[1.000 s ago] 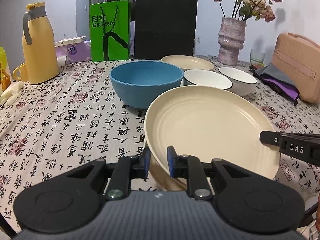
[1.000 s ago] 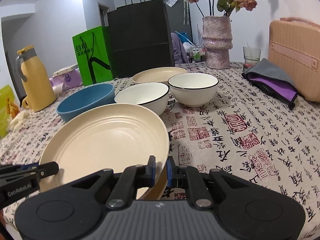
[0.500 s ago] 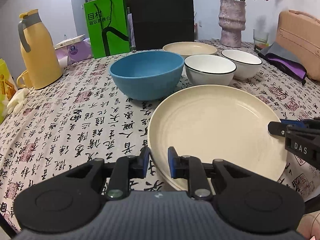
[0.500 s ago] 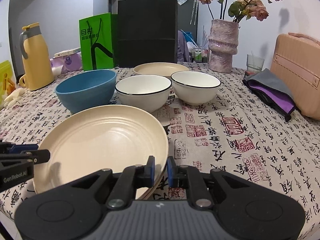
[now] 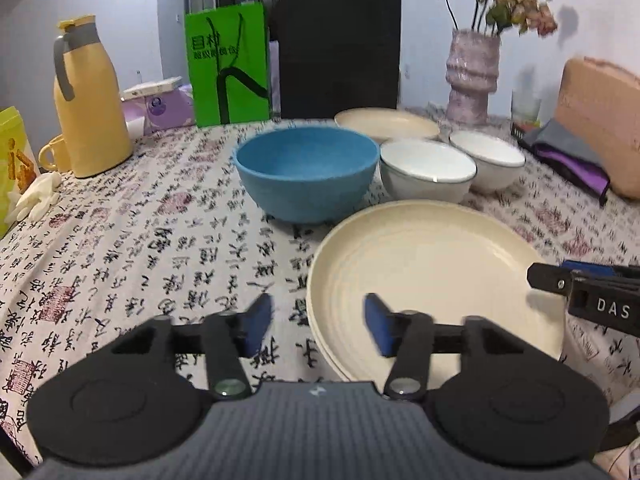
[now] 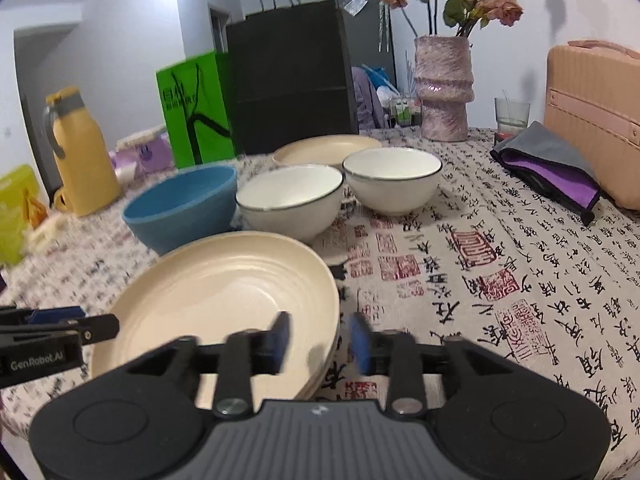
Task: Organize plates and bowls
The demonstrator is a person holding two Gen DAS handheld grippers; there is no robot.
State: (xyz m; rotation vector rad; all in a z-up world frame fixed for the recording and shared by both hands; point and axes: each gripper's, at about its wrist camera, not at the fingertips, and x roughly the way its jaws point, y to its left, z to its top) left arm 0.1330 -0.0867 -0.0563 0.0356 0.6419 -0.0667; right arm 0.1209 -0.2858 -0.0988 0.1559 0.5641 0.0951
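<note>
Plates of cream colour [image 5: 432, 272] lie stacked at the near edge of the bench [image 5: 120, 248], the top one nested in another whose rim shows beneath it. The left claw [image 5: 318, 328] straddles the stack's left rim and the right claw [image 6: 318, 340] its right rim; both sets of jaws are opening, their blue pads clear of the rim that stands between them, so neither grips anything. Just beyond the stack stands a blue bowl [image 5: 306, 172], and beside it two white bowls with dark rims, the nearer [image 6: 290, 200] just next to the farther [image 6: 392, 178]. Behind these lies another cream plate [image 6: 328, 150]. Farther out on the calligraphy-print cloth are a yellow jug [image 5: 90, 98] at the left, a green paper bag [image 5: 228, 68] and a black paper bag [image 5: 340, 46] at the back, a pink vase with dried flowers [image 6: 442, 88], a grey and purple pouch [image 6: 552, 164], and a peach-coloured case [image 6: 596, 120] at the right.
</note>
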